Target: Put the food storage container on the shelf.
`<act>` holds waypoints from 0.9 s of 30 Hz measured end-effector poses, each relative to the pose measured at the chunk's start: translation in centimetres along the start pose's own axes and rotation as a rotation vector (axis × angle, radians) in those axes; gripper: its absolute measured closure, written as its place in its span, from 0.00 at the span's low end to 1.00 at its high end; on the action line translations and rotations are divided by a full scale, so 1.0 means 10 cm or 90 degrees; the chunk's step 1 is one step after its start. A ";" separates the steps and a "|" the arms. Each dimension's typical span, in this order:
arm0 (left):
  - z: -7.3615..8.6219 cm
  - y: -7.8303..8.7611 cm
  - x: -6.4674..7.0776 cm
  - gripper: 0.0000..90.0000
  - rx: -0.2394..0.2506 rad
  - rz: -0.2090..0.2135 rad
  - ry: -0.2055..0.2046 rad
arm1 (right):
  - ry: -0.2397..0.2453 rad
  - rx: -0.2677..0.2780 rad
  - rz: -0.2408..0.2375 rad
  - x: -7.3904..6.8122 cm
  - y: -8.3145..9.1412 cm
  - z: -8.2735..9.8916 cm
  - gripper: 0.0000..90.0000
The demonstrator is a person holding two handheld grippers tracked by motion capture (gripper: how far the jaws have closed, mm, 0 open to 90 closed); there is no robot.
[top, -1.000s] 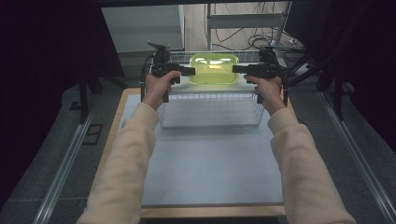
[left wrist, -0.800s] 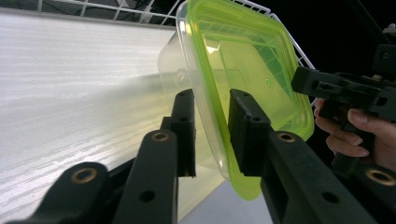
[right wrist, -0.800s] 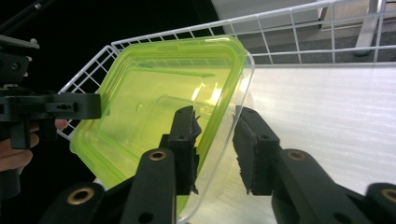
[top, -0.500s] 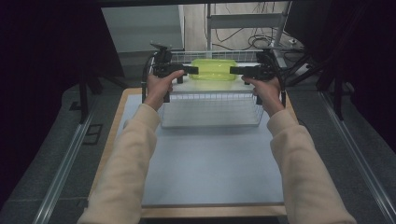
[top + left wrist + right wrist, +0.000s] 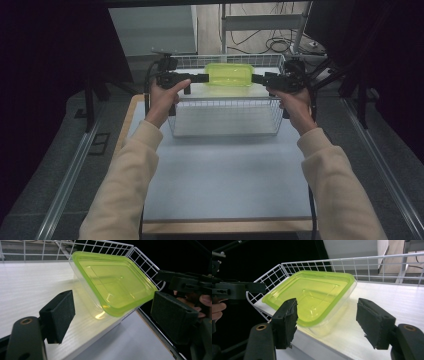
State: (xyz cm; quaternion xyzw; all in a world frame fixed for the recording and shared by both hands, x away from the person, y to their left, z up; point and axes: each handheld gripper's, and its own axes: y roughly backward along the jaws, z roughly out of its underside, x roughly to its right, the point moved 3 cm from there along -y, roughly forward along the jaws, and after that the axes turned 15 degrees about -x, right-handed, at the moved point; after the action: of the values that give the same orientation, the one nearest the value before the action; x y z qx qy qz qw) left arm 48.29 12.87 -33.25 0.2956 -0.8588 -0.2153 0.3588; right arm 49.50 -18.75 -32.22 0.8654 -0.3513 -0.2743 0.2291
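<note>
A clear tub with a yellow-green lid [image 5: 229, 74] rests on a white board [image 5: 225, 91] in the far part of a wire basket [image 5: 225, 119]. My left gripper [image 5: 204, 78] is at the tub's left end and my right gripper [image 5: 256, 78] at its right end. In the left gripper view the tub [image 5: 113, 285] reaches in between the black pads [image 5: 58, 315] of my left gripper [image 5: 115, 315], which is open with gaps on both sides. In the right gripper view my right gripper [image 5: 330, 323] also stands open around the tub's [image 5: 312, 296] near corner.
The basket stands at the far end of a pale blue mat [image 5: 225, 175] on a wooden table. Its wire walls [image 5: 367, 267] rise close behind and beside the tub. Metal rails [image 5: 65, 180] flank the table, and cables [image 5: 280, 42] lie on the floor behind it.
The tub looked taller a second ago and now lies flatter on the board. Both grippers have stayed at its two ends.
</note>
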 end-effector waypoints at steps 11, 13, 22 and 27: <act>0.41 0.19 0.12 0.21 0.004 0.013 -0.028 | 0.041 0.006 -0.029 -0.02 0.16 0.29 0.36; 0.50 0.22 0.14 0.21 0.006 0.013 -0.032 | 0.061 -0.002 -0.030 -0.06 0.19 0.38 0.36; 1.20 0.29 0.28 0.20 0.006 0.023 -0.047 | 0.128 -0.022 -0.047 -0.26 0.36 0.92 0.35; 1.64 0.21 0.37 0.20 -0.009 0.012 -0.068 | 0.160 -0.033 -0.066 -0.35 0.43 1.33 0.33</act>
State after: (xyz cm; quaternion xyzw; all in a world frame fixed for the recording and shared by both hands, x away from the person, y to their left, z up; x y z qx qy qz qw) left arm 33.27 14.59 -40.89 0.2731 -0.8780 -0.2337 0.3162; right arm 36.84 -21.69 -38.52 0.9038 -0.2672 -0.1844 0.2790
